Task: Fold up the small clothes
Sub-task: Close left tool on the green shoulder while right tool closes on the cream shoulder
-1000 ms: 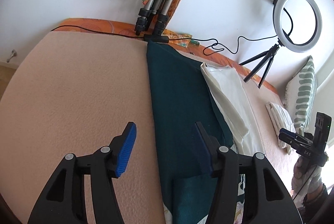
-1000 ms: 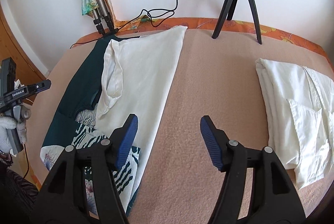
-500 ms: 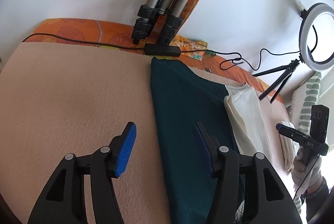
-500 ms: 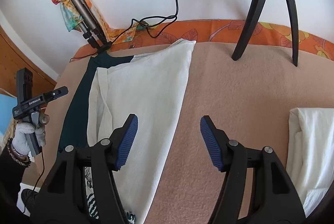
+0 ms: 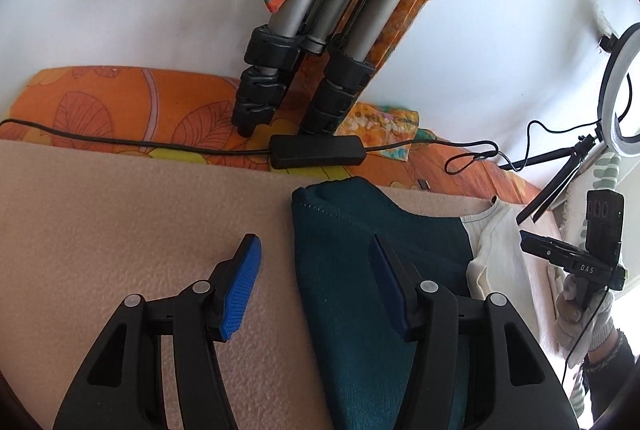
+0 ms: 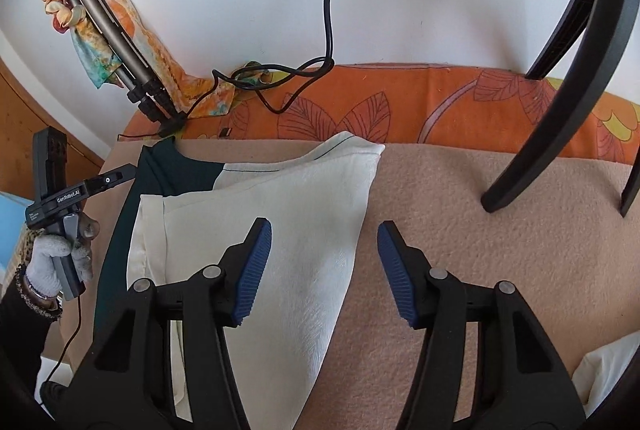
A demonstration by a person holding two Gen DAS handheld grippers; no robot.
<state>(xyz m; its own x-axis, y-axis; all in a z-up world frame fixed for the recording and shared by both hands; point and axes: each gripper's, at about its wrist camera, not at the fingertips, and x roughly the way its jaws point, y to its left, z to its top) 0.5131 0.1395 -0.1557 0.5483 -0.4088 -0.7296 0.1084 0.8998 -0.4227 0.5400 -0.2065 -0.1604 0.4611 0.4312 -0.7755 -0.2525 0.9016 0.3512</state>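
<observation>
A garment lies flat on the beige blanket point(image 5: 120, 230), dark teal point(image 5: 352, 270) on its left half and cream white point(image 6: 304, 222) on its right. My left gripper point(image 5: 316, 282) is open and empty, straddling the teal garment's left edge near its far corner point(image 5: 300, 193). My right gripper point(image 6: 324, 266) is open and empty, straddling the cream half's right edge near its far corner point(image 6: 372, 149). Each gripper also shows in the other's view: the left point(image 6: 68, 193), the right point(image 5: 580, 262).
A folded grey tripod point(image 5: 300, 69) wrapped in a colourful scarf leans on the wall behind the teal corner, with a black cable box point(image 5: 316, 151). A black tripod's legs point(image 6: 560, 109) stand right of the cream corner. A folded white cloth point(image 6: 604, 370) lies at right. A ring light point(image 5: 616, 89).
Both grippers have moved forward along the garment toward its far corners by the wall. Both stayed open and empty.
</observation>
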